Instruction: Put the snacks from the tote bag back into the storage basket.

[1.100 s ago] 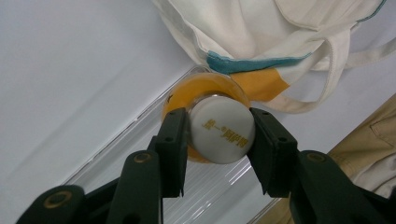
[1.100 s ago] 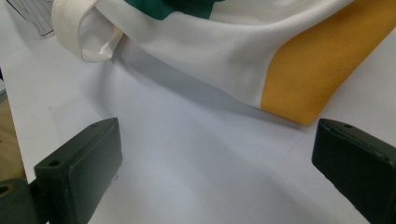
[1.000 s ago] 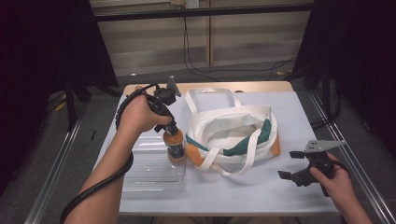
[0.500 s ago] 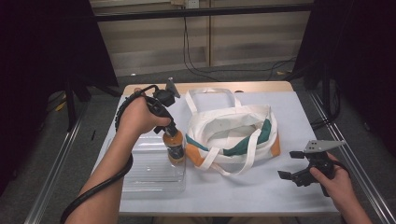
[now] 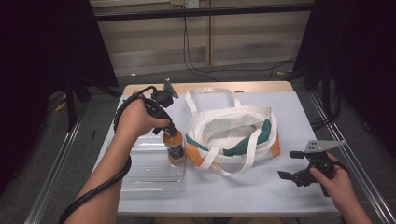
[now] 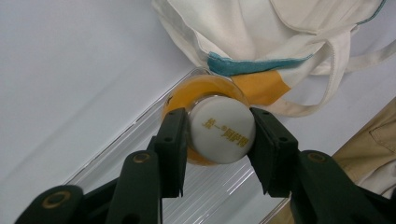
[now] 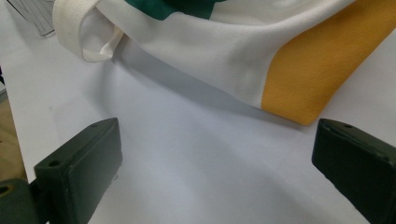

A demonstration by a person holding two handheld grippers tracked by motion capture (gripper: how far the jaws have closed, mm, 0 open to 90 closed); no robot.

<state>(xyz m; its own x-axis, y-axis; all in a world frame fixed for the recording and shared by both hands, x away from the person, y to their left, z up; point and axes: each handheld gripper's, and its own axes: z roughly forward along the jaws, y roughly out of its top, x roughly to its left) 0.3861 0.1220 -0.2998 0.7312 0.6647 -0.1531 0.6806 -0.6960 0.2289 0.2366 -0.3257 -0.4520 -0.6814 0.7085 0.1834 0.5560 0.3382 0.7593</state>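
Lying open at the table's middle, the canvas bag point(image 5: 231, 135) is left unheld, while the clear tray point(image 5: 152, 170) sits just left of it. The orange bottle point(image 5: 174, 145) is clamped at its white cap point(image 6: 222, 129) by the left gripper point(image 5: 169, 129), above the tray's right edge. The right gripper point(image 5: 299, 168) is spread empty at the near right; the bottle could catch on the bag's slack rim.

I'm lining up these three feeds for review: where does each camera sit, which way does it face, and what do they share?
High view: above the person's side, looking forward and down on the table; both forearms, left claw, right claw.
Left gripper view: rides the left claw, looking down its jaws, shut on the white cap of the orange bottle over the clear tray.
Right gripper view: rides the right claw, low over the table, jaws apart.
Shared: all show the tote bag.
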